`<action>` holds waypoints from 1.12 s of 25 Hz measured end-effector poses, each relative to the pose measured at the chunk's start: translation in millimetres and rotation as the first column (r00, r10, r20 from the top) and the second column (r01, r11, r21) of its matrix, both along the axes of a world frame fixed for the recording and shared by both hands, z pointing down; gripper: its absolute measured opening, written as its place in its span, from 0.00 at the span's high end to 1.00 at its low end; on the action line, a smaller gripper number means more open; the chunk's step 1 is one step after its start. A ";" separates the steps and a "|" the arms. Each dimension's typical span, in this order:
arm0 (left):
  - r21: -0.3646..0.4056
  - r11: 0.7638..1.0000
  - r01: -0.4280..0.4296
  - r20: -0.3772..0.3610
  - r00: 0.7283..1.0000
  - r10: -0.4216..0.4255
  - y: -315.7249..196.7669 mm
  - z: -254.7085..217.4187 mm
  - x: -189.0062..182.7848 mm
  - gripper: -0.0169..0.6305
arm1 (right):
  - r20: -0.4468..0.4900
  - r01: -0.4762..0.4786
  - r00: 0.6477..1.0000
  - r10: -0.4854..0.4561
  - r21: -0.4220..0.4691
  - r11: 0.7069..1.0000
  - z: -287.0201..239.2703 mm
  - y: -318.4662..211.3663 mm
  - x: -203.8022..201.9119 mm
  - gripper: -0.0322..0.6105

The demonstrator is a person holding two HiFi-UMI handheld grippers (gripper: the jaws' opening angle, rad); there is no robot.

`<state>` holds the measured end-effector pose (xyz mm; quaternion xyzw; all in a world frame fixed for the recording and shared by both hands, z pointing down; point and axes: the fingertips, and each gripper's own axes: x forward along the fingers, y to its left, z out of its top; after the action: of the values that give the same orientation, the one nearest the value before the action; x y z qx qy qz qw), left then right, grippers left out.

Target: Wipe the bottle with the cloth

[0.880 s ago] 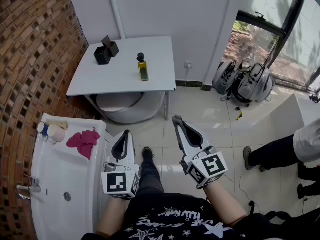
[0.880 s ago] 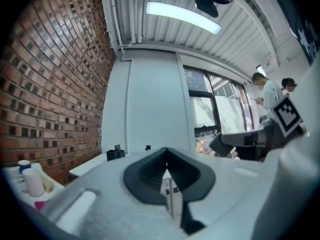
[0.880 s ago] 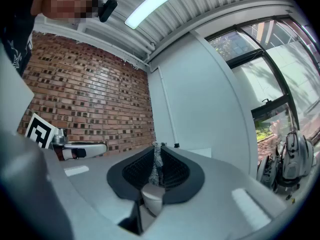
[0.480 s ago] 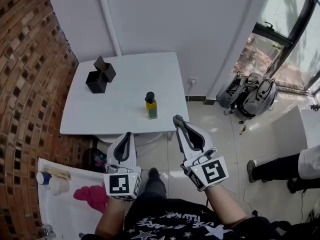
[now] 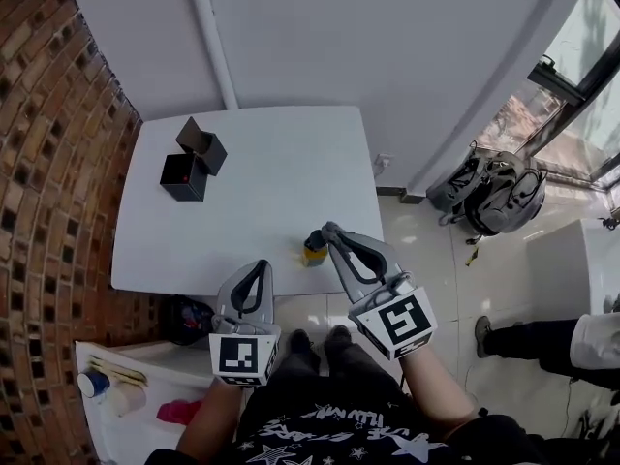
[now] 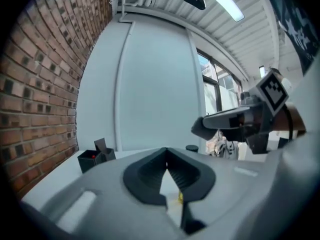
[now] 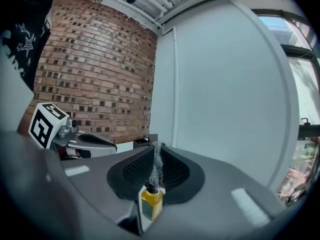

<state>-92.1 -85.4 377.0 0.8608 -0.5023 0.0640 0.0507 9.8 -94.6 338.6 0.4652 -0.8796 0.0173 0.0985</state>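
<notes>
2 grey grippers (image 5: 259, 265) (image 5: 331, 230), star-printed black shirt (image 5: 325, 426)

We look down into a plain back room with a washing corner. A bare brick wall (image 5: 44, 163) runs at 9 o'clock, a white table (image 5: 281, 172) stands at 12 against a painted wall (image 5: 387, 46), a washbasin (image 5: 126, 444) sits at 7, windows (image 5: 581, 56) show at 2, and backpacks (image 5: 494, 194) lie on the tiled floor (image 5: 436, 269) at 3.

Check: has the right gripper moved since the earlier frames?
Yes. The right gripper has advanced toward the white table. Earlier it hung over the floor tiles, well short of the table. Now it reaches the near edge, beside the bottle.
</notes>
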 end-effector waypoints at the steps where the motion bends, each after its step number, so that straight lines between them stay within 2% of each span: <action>1: -0.007 1.000 0.004 0.001 1.000 -0.004 -2.7 4.3 -1.5 0.97 | -0.014 0.015 1.000 -0.015 -0.008 1.000 3.4 -4.1 -2.0 0.89; 8: -0.027 0.999 0.018 0.037 0.999 -0.017 -12.4 22.9 2.5 0.97 | -0.093 0.104 0.990 -0.109 -0.057 0.993 23.8 -13.8 -19.9 0.89; 16: -0.018 1.000 0.003 0.027 1.000 -0.003 -9.7 19.4 21.4 0.97 | -0.089 0.149 0.984 -0.157 -0.090 0.985 28.5 -11.3 -23.4 0.89; 22: 0.017 1.000 0.000 0.057 0.998 -0.001 -12.9 17.5 25.7 0.97 | -0.092 0.183 0.977 -0.192 -0.106 0.977 28.9 -1.2 -25.5 0.89; 25: -0.003 1.000 -0.005 0.037 0.999 0.005 -13.7 17.7 29.2 0.97 | -0.063 0.214 0.973 -0.223 -0.130 0.968 30.7 7.4 -28.8 0.89; 28: -0.007 1.000 0.003 0.033 0.999 -0.003 -14.0 18.2 28.9 0.97 | 0.006 0.248 0.968 -0.249 -0.139 0.959 26.3 17.6 -28.9 0.89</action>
<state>-63.2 -99.5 395.2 0.8588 -0.5040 0.0798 0.0453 -19.1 -77.0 364.9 0.3432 -0.9271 0.0630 0.1370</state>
